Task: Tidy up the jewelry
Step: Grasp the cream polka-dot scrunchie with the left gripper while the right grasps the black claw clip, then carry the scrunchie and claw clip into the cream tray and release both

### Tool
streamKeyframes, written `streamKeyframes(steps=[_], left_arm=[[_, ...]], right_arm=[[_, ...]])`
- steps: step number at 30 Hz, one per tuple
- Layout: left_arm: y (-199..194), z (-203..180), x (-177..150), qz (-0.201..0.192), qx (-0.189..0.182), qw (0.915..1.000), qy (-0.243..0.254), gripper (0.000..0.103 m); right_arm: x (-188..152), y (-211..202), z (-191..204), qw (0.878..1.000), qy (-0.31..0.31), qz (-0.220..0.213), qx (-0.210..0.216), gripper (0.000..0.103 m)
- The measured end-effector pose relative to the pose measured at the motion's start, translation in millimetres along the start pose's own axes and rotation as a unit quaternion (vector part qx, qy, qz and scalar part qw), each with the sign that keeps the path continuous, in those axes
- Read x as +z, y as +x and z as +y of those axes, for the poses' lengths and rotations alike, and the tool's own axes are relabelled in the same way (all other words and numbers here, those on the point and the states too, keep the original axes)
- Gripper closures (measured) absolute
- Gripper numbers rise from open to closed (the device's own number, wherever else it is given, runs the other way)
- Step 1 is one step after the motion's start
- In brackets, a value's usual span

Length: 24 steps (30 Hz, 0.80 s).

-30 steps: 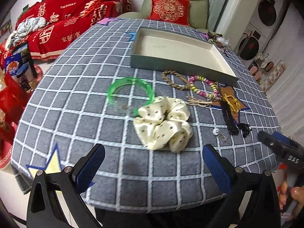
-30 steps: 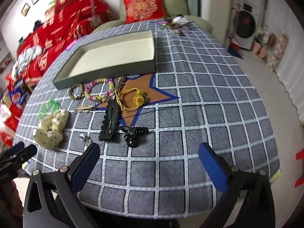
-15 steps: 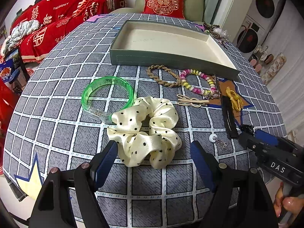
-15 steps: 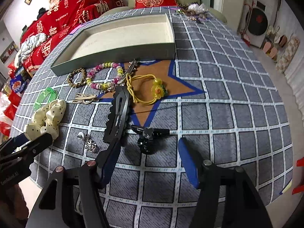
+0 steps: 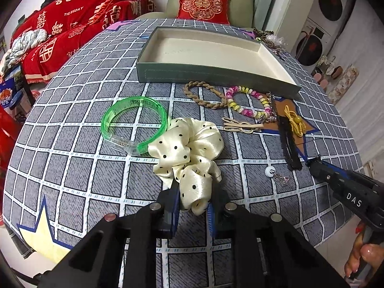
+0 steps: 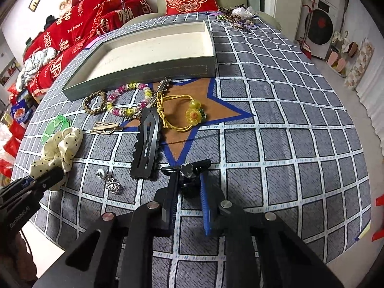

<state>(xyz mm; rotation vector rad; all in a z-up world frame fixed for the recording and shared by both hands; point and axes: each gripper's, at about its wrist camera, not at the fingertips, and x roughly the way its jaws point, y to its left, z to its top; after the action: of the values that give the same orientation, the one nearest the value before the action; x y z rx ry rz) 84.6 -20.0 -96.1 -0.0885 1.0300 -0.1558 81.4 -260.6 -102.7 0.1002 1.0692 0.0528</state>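
A cream polka-dot scrunchie [image 5: 187,144] lies on the checked tablecloth, touching a green bangle [image 5: 134,105]. My left gripper [image 5: 194,189] is closing, and its blue pads squeeze the scrunchie's near fold. In the right wrist view a small black clip with a clear stone [image 6: 204,163] sits at the tip of the brown star. My right gripper [image 6: 188,180] is closing on it, with the clip pinched between the fingers. An empty grey-green box [image 5: 216,72] stands behind the jewelry.
Between the box [image 6: 144,72] and the grippers lie a long black hair clip [image 6: 146,144], a yellow flower hair tie [image 6: 192,115], a bead bracelet [image 6: 127,96], a braided brown bracelet [image 6: 94,103], a beige clip [image 6: 105,127] and a silver earring [image 6: 110,180]. More jewelry is piled at the table's far edge [image 6: 235,16].
Both grippers moved forward and down onto the table and went from wide open to nearly shut, the left around the scrunchie's fold, the right around the small black clip.
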Motion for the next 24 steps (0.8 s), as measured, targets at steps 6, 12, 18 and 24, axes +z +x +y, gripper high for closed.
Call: streamKeyframes(steps=[6, 12, 18, 24], left_arm=[[-23, -2, -4, -0.024, -0.016, 0.9994, 0.017, 0.076], [-46, -3, 4, -0.043, -0.027, 0.9984, 0.023, 0.076], [-68, -2, 44, -0.067, -0.044, 0.9962, 0.032, 0.076], [-69, 5, 100, -0.089, -0.051, 0.9941, 0.035, 0.076]], right_arm=[[-2, -16, -4, 1.0, 0.007, -0.013, 0.016, 0.084], [9, -38, -3, 0.999, 0.006, -0.033, 0.035, 0.084], [42, -57, 7, 0.997, -0.015, -0.056, 0.05, 0.084], [90, -61, 26, 0.994, -0.062, -0.079, 0.045, 0.084]])
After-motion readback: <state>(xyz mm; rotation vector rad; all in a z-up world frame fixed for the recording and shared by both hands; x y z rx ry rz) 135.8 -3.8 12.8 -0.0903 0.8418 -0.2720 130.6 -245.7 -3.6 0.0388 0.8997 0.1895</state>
